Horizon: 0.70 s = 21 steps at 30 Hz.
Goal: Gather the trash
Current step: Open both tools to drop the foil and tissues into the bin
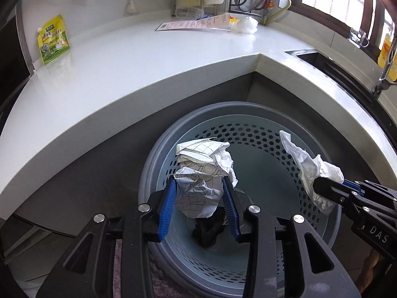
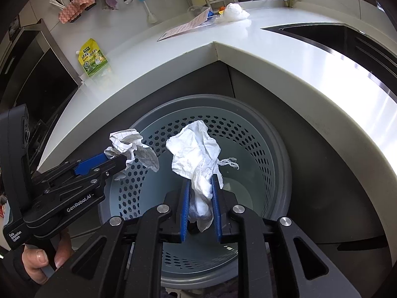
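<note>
A crumpled grid-lined paper (image 1: 203, 173) is clamped by the left gripper (image 1: 200, 198); at three o'clock, a wrinkled white tissue (image 2: 198, 159) is pinched by the right gripper (image 2: 201, 200) above the perforated bin (image 1: 248, 134).

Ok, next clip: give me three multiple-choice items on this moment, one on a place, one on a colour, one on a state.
1. Where is the crumpled grid paper?
A. on the countertop
B. above the perforated bin
C. in the sink

2. What colour is the spouted pouch on the countertop?
A. red
B. blue
C. yellow-green

3. What is the right gripper doing?
A. clamping a white tissue
B. hanging open
C. holding a spoon

Answers: 1 B, the left gripper holds it over the bin. 2 C, its print is yellow and green. 3 A, the white tissue sits pinched between its jaws.
</note>
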Motion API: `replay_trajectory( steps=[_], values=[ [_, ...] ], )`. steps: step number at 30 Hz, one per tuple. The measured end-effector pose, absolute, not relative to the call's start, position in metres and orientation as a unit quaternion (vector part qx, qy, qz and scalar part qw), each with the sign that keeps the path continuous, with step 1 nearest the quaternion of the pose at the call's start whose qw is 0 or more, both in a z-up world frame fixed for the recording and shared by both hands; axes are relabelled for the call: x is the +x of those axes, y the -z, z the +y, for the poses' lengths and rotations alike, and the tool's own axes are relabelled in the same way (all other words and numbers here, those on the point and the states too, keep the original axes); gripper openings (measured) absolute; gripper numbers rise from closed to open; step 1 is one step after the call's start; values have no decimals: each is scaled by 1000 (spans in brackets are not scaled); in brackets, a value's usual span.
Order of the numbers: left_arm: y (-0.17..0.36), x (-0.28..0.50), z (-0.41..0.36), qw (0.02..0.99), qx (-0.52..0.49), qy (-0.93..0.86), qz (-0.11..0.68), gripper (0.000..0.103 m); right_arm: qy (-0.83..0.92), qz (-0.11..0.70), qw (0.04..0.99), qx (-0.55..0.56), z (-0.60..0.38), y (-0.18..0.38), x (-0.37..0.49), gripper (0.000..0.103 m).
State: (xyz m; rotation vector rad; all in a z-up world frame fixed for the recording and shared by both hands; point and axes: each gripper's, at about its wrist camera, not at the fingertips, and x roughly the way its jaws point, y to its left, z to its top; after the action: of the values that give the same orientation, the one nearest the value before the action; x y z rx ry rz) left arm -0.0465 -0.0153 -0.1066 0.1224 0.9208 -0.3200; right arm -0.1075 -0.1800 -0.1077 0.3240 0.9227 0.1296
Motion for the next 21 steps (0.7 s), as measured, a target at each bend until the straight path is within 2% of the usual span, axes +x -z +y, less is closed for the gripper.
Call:
replay_trajectory(
  steps=[3,5,8,21],
  values=[
    [106,-46,-15,881,58,154,443,46,-60,440,883,154,-181,107,-109,25],
    [106,-46,-14,882,55,153,443,56,-57,436,885,156,-183,106,-109,32],
    [105,-47,-14,884,54,151,440,61,-53,432,886,158,-185,104,-110,38],
    [106,-46,-11,884,50,145,443,67,-54,434,885,160,-185,108,-110,40]
  ],
)
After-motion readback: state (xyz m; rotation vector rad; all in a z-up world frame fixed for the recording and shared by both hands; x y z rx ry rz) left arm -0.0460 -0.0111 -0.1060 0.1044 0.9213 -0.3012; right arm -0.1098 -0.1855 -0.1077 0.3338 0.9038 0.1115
